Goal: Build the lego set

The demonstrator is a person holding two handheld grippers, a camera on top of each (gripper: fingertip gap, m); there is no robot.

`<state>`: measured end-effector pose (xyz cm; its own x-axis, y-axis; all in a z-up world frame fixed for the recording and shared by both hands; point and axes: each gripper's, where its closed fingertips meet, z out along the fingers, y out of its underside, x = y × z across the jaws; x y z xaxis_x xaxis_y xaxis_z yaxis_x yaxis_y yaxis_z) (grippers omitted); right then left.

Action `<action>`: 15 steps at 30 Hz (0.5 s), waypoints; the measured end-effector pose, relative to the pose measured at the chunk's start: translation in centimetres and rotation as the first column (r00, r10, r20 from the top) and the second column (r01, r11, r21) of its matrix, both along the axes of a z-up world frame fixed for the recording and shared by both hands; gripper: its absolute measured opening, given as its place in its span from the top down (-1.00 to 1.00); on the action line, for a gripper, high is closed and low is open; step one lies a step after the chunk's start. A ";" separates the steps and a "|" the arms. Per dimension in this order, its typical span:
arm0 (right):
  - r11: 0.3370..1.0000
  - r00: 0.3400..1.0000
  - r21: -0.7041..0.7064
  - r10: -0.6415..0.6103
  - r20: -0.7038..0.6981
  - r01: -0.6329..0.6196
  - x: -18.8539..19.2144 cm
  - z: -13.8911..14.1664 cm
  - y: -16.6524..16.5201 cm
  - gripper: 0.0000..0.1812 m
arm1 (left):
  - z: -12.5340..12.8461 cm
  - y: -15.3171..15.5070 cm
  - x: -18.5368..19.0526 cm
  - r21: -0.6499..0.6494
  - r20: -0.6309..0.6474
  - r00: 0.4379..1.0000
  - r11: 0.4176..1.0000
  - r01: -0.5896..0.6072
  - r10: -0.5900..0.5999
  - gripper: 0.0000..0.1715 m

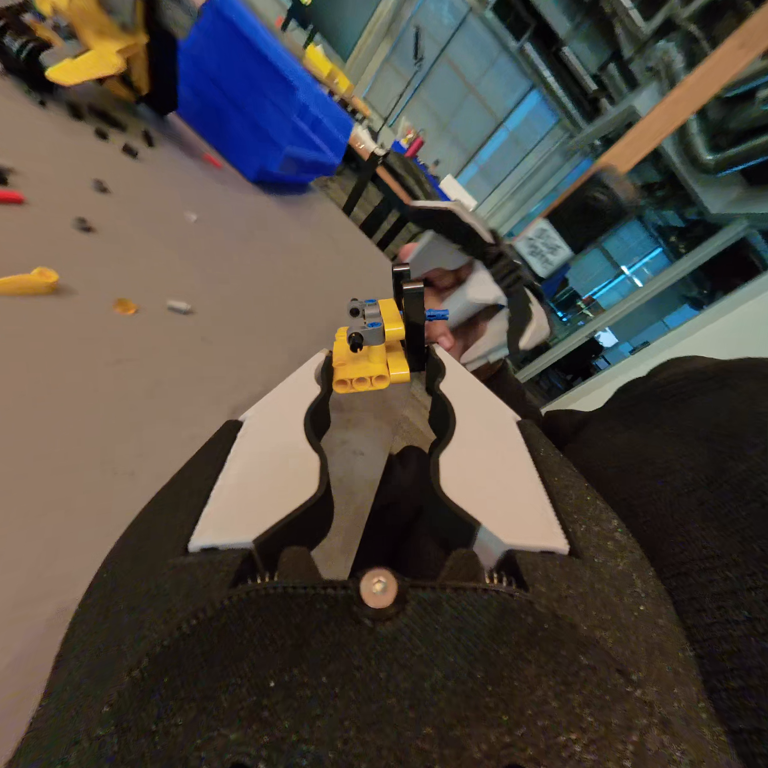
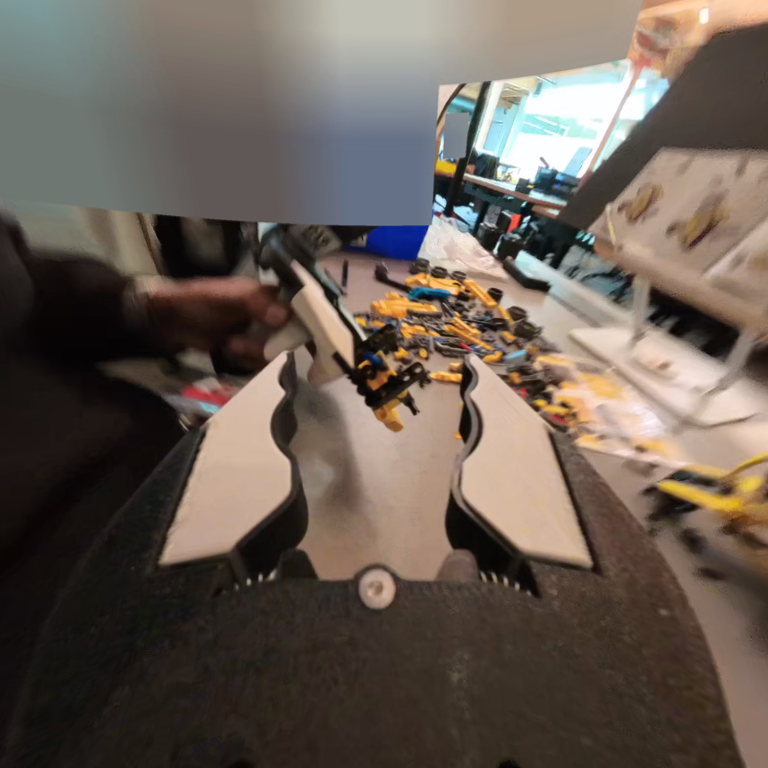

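Here the left tool [image 1: 376, 365] is clamped on a small brick assembly [image 1: 376, 347]: yellow beams, grey connectors, blue pins and a black upright beam, seated at the very tips of the fingers at frame centre. The assembly is off the grey counter [image 1: 166, 395]; the counter edge runs diagonally from just right of the assembly up toward the blue bin [image 1: 257, 104] at upper left centre. Past that edge, right of the black beam, the other tool and the hand around it are blurred. Loose on the counter at left: a yellow curved piece [image 1: 31, 281], a small orange stud [image 1: 124, 306], a grey pin [image 1: 179, 306], a red piece [image 1: 10, 196] and scattered black pins. Bare counter lies between these and the tool.

In the right wrist view the right tool [image 2: 376, 361] stands with its fingers well apart, nothing between them. Ahead, at centre, the left tool [image 2: 361, 365] enters from the left in a hand [image 2: 208, 316], carrying the assembly [image 2: 386, 382] above the counter [image 2: 374, 478]. A heap of yellow, black and blue parts [image 2: 457, 316] fills the upper right centre; bare counter runs between the open fingers. A yellow-and-black model [image 2: 715, 498], blurred, sits at the right edge.
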<state>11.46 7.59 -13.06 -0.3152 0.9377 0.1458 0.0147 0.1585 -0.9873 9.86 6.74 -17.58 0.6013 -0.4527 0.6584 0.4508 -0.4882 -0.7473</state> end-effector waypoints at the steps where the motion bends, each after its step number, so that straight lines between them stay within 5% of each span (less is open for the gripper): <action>1: 0.987 1.000 0.158 -0.009 0.000 0.008 0.1 -0.5 -0.7 0.17 | -0.6 0.1 -0.4 -0.042 -0.016 1.000 0.999 -0.014 0.013 0.50; 3: 0.916 0.997 0.401 -0.058 0.054 0.031 -0.2 -2.6 -1.5 0.25 | -1.8 0.1 -0.9 -0.109 -0.071 0.997 0.994 -0.027 0.020 0.50; 6: 0.820 0.988 0.568 -0.141 0.068 0.078 -1.2 -4.9 -1.7 0.44 | -3.1 0.0 -0.9 -0.178 -0.122 0.992 0.984 -0.025 0.003 0.50; 15: 0.809 0.965 0.587 -0.170 0.198 0.022 -2.1 -7.7 -1.6 0.65 | -4.6 -0.1 -0.1 -0.240 -0.200 0.979 0.971 -0.008 -0.041 0.50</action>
